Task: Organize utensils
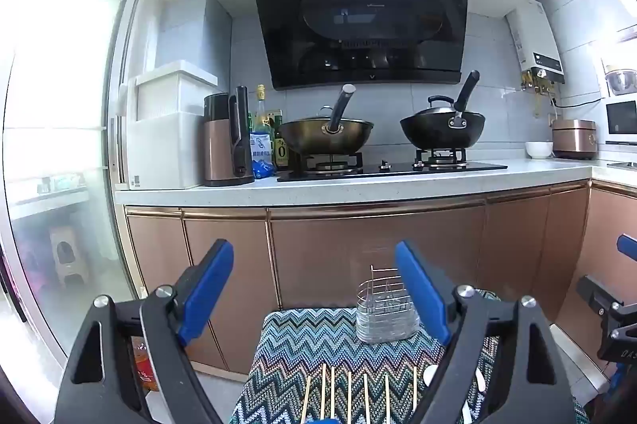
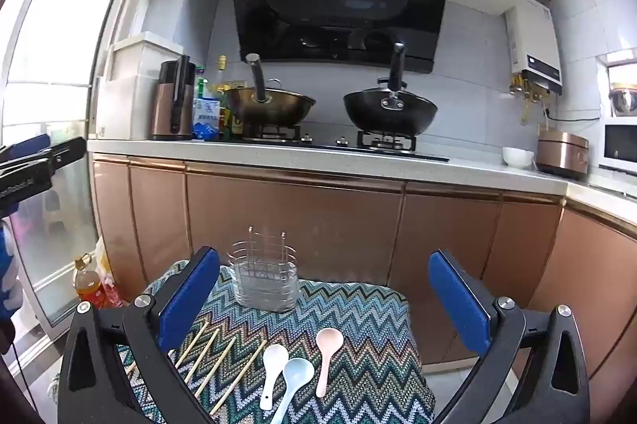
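A wire utensil holder [image 2: 264,274] stands empty at the far side of a small table under a zigzag cloth [image 2: 358,324]. Several wooden chopsticks [image 2: 223,364] lie on the cloth's left part. Beside them lie a white spoon [image 2: 272,368], a pale blue spoon [image 2: 292,384] and a pink spoon [image 2: 326,352]. My right gripper [image 2: 324,298] is open and empty above the spoons. My left gripper [image 1: 314,288] is open and empty above the chopsticks [image 1: 358,392]; the holder [image 1: 384,308] stands beyond it.
Copper cabinet fronts [image 2: 298,217] rise just behind the table. The counter above carries two woks [image 2: 390,113] on a stove, a kettle [image 2: 173,105] and bottles. An oil bottle [image 2: 89,284] stands on the floor at the left, by a glass door [image 1: 59,105].
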A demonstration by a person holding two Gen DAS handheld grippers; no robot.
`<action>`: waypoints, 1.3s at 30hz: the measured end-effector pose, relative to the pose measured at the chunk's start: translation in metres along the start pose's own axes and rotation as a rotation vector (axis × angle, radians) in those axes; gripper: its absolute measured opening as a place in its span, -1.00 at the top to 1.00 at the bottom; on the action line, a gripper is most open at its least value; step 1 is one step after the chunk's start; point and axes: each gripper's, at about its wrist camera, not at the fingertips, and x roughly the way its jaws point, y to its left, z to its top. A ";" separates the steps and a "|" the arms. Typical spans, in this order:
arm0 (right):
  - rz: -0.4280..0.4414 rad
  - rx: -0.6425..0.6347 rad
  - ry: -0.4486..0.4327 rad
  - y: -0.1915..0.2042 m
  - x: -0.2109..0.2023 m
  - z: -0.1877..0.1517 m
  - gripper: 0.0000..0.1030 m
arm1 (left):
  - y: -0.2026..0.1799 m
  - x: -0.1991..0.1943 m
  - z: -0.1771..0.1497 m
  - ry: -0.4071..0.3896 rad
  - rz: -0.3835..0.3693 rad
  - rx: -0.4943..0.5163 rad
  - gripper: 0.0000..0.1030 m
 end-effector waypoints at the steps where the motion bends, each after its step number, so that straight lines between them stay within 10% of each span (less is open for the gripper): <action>1: -0.002 0.000 0.001 0.002 0.002 0.000 -1.00 | 0.000 0.000 0.000 0.002 -0.002 -0.004 -0.61; 39: -0.084 -0.061 -0.047 -0.007 -0.006 0.007 -1.00 | -0.020 0.017 -0.006 0.069 -0.014 0.024 -0.61</action>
